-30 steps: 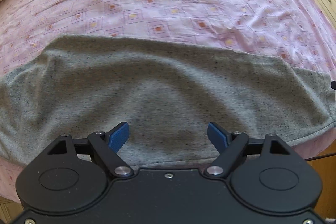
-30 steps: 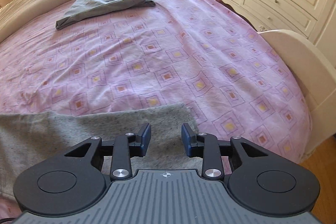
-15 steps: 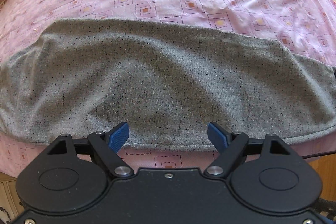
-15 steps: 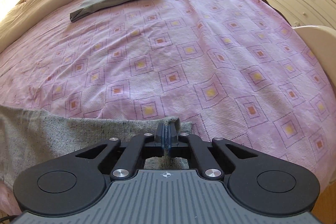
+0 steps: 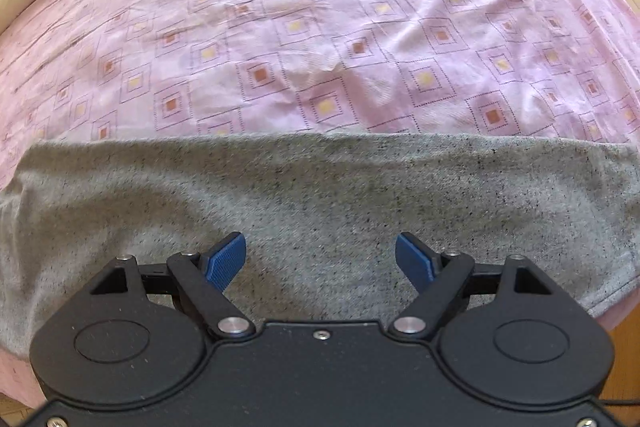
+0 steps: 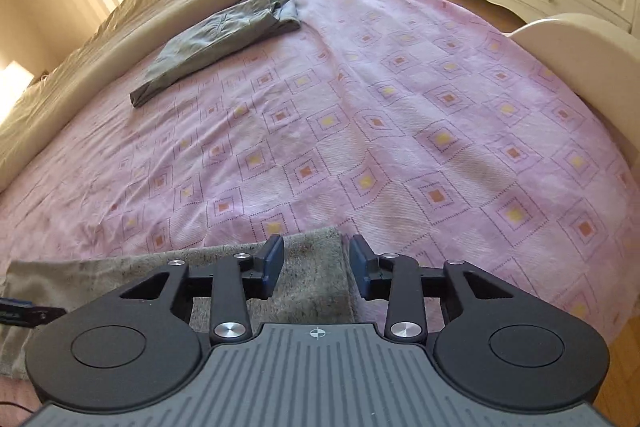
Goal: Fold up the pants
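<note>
1 pair of grey pants (image 5: 320, 203) lies flat as a long band across the near edge of the bed's pink sheet (image 5: 320, 47). 1 darker folded garment (image 6: 216, 47) sits well apart at the far side, beside 1 cream duvet (image 6: 168, 3). Left gripper (image 5: 320, 255): blue pads wide apart over the pants, nothing between them. Right gripper (image 6: 316, 259): jaws have just been opening, pads now apart over the pants' end corner, not pinching the cloth
</note>
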The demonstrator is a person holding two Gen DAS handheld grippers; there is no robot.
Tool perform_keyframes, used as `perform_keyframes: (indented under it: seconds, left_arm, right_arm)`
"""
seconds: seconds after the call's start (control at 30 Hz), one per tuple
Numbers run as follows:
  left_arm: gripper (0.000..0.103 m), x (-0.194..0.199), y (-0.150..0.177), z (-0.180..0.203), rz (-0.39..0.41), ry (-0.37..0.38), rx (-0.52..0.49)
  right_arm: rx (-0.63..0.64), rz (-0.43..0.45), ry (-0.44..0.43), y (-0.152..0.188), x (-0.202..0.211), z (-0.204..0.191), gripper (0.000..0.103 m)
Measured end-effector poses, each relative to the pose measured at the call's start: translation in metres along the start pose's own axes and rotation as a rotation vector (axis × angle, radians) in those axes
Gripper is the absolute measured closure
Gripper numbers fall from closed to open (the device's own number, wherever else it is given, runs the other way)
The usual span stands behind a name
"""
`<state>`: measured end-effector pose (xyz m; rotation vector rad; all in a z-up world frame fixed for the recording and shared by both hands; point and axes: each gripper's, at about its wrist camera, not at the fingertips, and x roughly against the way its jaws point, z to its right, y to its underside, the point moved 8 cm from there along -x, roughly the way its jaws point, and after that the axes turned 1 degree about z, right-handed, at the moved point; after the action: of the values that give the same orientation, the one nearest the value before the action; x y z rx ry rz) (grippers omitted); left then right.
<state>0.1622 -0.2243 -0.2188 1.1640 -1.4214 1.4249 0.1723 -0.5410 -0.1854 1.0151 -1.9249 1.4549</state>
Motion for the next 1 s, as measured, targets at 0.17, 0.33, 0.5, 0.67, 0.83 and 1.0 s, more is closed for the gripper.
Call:
perform_keyframes:
  seconds: [0.17,0.33,0.5,0.67,0.83,1.0]
  left_arm:
    - [0.02,-0.026,0.002,0.012,-0.058,-0.023,-0.062]
    - [0.011,-0.034,0.003,0.007,-0.076,-0.029,-0.045]
    - [0.008,-0.035,0.003,0.006,-0.078,-0.034,-0.052]
    - [0.007,-0.036,0.002,0.006,-0.075,-0.045,-0.039]
    - [0.006,-0.036,0.003,0.007,-0.073,-0.038,-0.043]
    - [0.011,-0.03,-0.004,0.007,-0.064,-0.036,-0.058]
  right_arm:
    - [-0.022,-0.077,0.0,0.029,0.021,0.018,0.067]
    - [-0.057,-0.139,-0.05,0.055,0.026,0.024,0.067]
    - [-0.144,-0.195,-0.102,0.066,0.011,0.025,0.062]
    - [-0.18,-0.187,-0.125,0.059,-0.007,0.027,0.06]
    - [-0.15,-0.187,-0.15,0.046,-0.022,0.022,0.06]
    - [-0.185,-0.254,-0.125,0.043,-0.033,0.019,0.058]
